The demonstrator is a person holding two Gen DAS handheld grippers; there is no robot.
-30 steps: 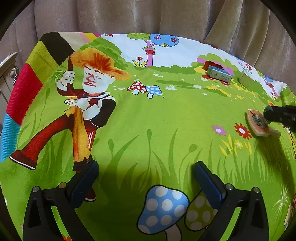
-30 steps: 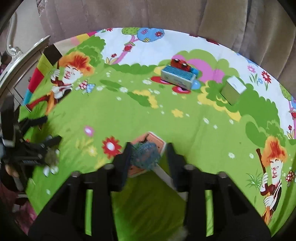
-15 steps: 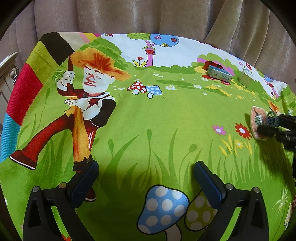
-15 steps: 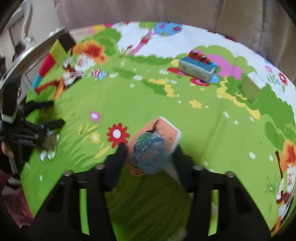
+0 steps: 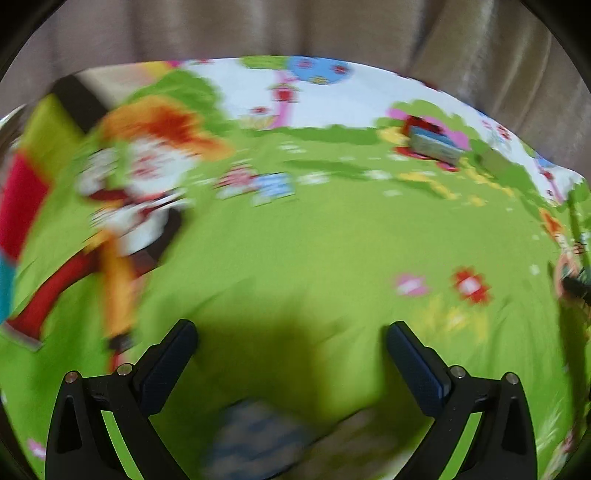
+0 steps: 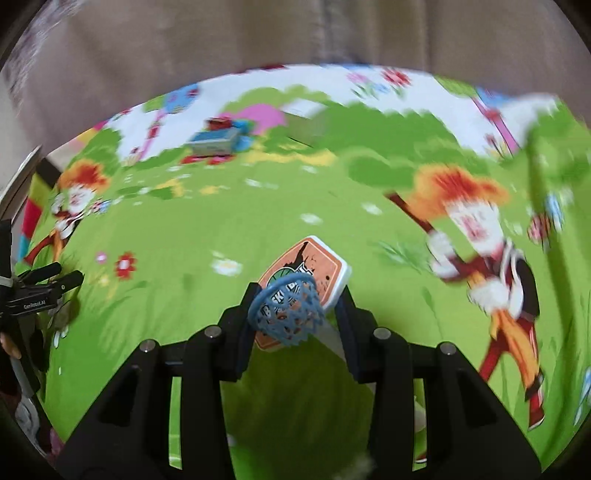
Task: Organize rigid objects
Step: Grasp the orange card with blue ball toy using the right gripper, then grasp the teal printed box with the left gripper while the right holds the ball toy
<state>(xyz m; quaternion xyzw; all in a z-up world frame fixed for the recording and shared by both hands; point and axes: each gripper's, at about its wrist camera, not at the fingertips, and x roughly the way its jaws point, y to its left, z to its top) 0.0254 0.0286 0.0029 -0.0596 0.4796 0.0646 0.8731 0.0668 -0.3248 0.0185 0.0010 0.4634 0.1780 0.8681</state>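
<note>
A toy basketball hoop [image 6: 303, 273], an orange backboard with a blue net, hangs above the sheet in the right wrist view. My right gripper [image 6: 297, 295] is shut on it, its pads pressing the backboard's two sides. In the blurred left wrist view the hoop [image 5: 567, 267] and the right gripper show at the far right edge. My left gripper [image 5: 291, 332] is open over the green sheet with nothing between its fingers. It also shows at the left edge of the right wrist view, left gripper [image 6: 44, 284].
A cartoon-print sheet [image 5: 295, 240] covers the surface, with beige fabric [image 6: 258, 33] behind it. A blue box with a red toy on top [image 6: 216, 142] lies at the back. A pale green block [image 5: 495, 162] sits to its right. A silver furniture edge [image 6: 18, 181] stands at the left.
My right gripper closed on the hoop, raised it off the sheet and carried it right while rolling. My left gripper shifted across the sheet, and its view is now blurred.
</note>
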